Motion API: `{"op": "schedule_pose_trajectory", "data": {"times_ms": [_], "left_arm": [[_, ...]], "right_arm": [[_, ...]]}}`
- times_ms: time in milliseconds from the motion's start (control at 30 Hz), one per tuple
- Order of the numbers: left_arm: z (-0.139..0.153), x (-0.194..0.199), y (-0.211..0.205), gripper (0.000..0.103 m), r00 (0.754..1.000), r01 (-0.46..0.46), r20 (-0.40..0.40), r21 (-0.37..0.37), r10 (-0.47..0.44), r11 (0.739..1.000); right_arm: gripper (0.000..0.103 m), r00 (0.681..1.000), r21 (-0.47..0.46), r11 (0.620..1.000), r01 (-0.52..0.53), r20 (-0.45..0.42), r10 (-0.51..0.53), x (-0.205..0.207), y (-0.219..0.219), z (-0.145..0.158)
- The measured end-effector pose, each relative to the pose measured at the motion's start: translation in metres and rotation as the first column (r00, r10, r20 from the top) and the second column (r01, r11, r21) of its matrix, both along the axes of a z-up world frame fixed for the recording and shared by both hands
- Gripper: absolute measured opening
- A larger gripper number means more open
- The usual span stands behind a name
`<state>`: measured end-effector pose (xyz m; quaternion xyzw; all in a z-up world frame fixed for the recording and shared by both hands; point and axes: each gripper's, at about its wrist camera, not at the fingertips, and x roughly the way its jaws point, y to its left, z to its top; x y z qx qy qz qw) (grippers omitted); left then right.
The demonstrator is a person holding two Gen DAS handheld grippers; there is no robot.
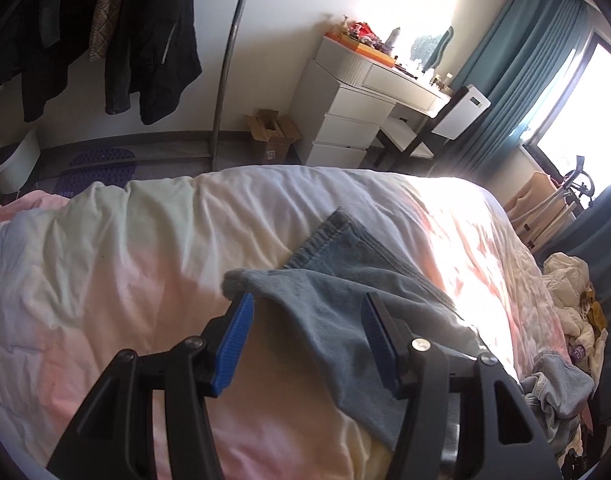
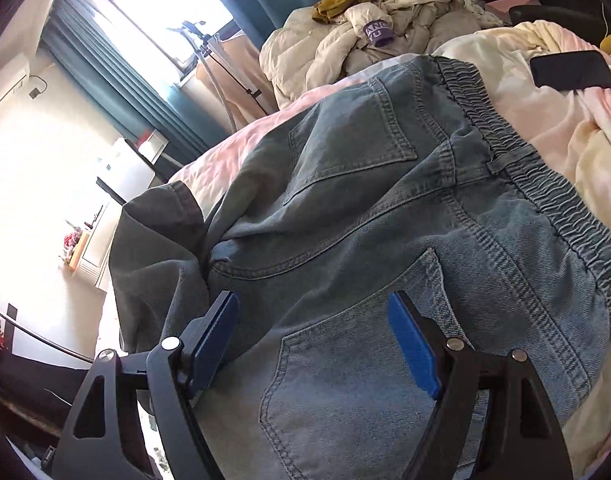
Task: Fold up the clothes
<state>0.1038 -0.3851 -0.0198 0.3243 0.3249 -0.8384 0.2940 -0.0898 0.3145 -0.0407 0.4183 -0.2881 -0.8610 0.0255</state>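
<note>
Light blue jeans (image 2: 385,208) lie on the bed's pale pink and white quilt (image 1: 105,248), back side up, with two back pockets and the elastic waistband (image 2: 545,176) toward the right. In the left wrist view a jeans leg (image 1: 337,312) lies folded across the quilt. My left gripper (image 1: 305,312) is open, its blue pads either side of the leg's edge, just above it. My right gripper (image 2: 313,316) is open over the seat of the jeans near the lower pocket, holding nothing.
A heap of cream and mustard clothes (image 2: 365,28) lies past the jeans. A black phone (image 2: 571,70) rests on the quilt at right. A white drawer desk (image 1: 357,96), a cardboard box (image 1: 271,132), hanging dark coats (image 1: 105,32) and teal curtains (image 1: 517,64) stand beyond the bed.
</note>
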Motion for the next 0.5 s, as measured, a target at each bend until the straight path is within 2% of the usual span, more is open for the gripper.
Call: {"op": "schedule_pose_trajectory", "data": {"times_ms": [100,200,267,367,467,500], "left_arm": [[0.005,-0.051,0.034,0.057,0.991,0.133,-0.031,0.057,-0.131,0.990],[0.005,-0.115,0.075,0.057,0.959,0.282,-0.068,0.132,-0.275,0.950],[0.003,-0.157,0.110,0.057,0.927,0.376,-0.074,0.158,-0.369,0.913],[-0.002,-0.212,0.166,0.057,0.867,0.497,-0.053,0.152,-0.495,0.854],[-0.016,-0.259,0.219,0.057,0.802,0.589,-0.013,0.180,-0.597,0.787],[-0.024,-0.273,0.233,0.057,0.789,0.602,0.002,0.198,-0.614,0.774]], "right_arm": [[0.078,1.000,-0.022,1.000,-0.005,-0.006,0.005,0.001,0.002,-0.004],[0.078,1.000,-0.025,1.000,-0.006,-0.025,0.005,0.003,0.003,-0.003],[0.078,0.999,-0.014,1.000,-0.012,-0.031,0.012,0.003,0.003,-0.004],[0.078,0.999,0.003,1.000,-0.022,-0.031,0.022,0.002,0.004,-0.005],[0.078,0.999,-0.020,0.999,-0.025,-0.025,0.025,0.000,0.006,-0.009],[0.078,0.999,-0.026,0.999,-0.029,-0.026,0.028,0.000,0.006,-0.010]]}}
